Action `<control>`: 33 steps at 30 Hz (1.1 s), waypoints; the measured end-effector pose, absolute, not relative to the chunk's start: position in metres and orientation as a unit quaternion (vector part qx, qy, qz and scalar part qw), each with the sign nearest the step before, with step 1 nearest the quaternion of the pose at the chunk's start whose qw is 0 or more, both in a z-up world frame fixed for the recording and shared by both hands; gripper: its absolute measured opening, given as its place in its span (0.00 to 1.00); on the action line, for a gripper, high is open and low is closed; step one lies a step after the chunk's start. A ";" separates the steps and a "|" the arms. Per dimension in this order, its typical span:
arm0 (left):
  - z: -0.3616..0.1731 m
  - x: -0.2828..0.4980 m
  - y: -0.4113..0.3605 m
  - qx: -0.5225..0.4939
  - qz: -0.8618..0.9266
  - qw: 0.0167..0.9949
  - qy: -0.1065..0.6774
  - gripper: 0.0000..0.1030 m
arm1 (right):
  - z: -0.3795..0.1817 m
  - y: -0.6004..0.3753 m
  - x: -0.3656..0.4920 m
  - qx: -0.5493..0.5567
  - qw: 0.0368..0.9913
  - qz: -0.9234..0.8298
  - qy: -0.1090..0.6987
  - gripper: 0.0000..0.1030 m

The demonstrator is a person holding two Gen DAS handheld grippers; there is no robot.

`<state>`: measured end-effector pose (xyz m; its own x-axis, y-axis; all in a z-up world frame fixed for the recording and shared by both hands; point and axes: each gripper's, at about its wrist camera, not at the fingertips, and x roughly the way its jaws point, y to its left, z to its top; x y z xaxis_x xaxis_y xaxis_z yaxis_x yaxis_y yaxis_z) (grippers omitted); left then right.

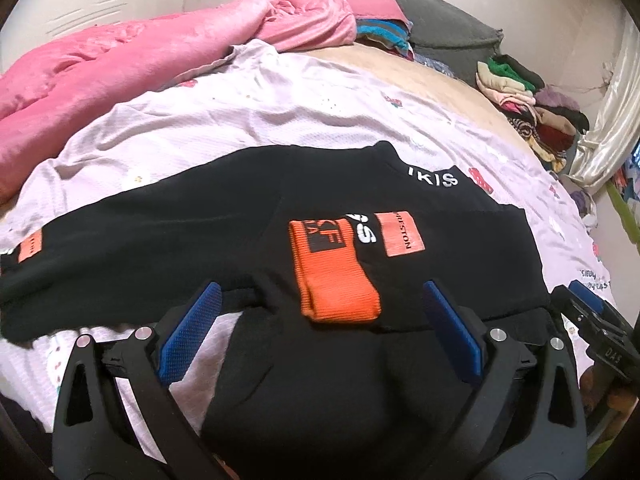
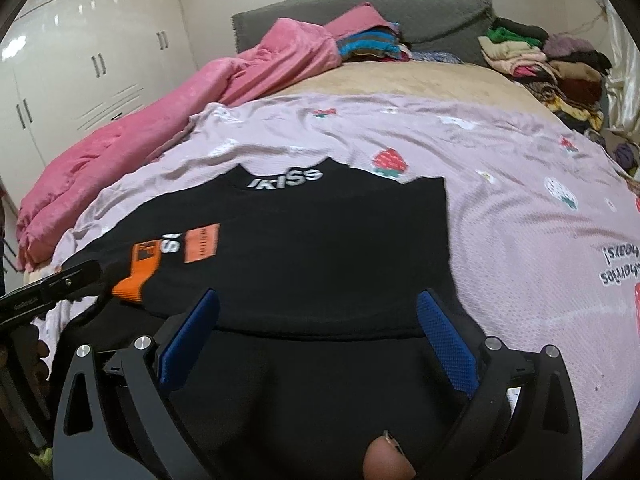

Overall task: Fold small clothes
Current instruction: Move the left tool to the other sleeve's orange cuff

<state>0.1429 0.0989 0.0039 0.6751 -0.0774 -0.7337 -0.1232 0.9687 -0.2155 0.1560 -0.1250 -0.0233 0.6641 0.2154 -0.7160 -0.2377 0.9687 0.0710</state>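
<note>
Both sets of fingers spread wide with nothing between the blue pads! The left gripper (image 1: 320, 304) and right gripper (image 2: 318, 312) hover over the near edge of the black sweatshirt (image 1: 200, 248), which lies flat on the pink strawberry-print sheet (image 2: 520, 208) on the bed, an orange cuff (image 1: 332, 276) folded across it.

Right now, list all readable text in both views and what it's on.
"IKISS": collar of the black top, white letters.
"PRESTON": orange patch on the top, partly cut off.
Black letters on the orange cuff: partly folded, unreadable.
"DAS": right gripper body.
"...berries ...bears!": pink sheet, upside down, cut off.
Left gripper's label: too blurred.
</note>
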 end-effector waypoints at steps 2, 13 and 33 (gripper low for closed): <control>0.006 0.138 0.104 -0.127 0.020 0.907 0.401 0.91 | -0.020 -0.115 0.153 -0.020 0.912 0.134 0.387 0.96; 0.022 0.109 0.142 -0.148 0.051 0.911 0.381 0.91 | 0.000 -0.057 0.144 -0.047 0.909 0.191 0.366 0.96; 0.024 0.057 0.235 -0.181 0.161 0.900 0.362 0.91 | 0.008 0.038 0.125 -0.093 0.889 0.275 0.354 0.96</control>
<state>0.0571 0.2354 0.0241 0.6866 0.1587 -0.7095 -0.4204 0.8828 -0.2094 0.1249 0.0380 0.0078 0.5975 0.4239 -0.6806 -0.5553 0.8311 0.0301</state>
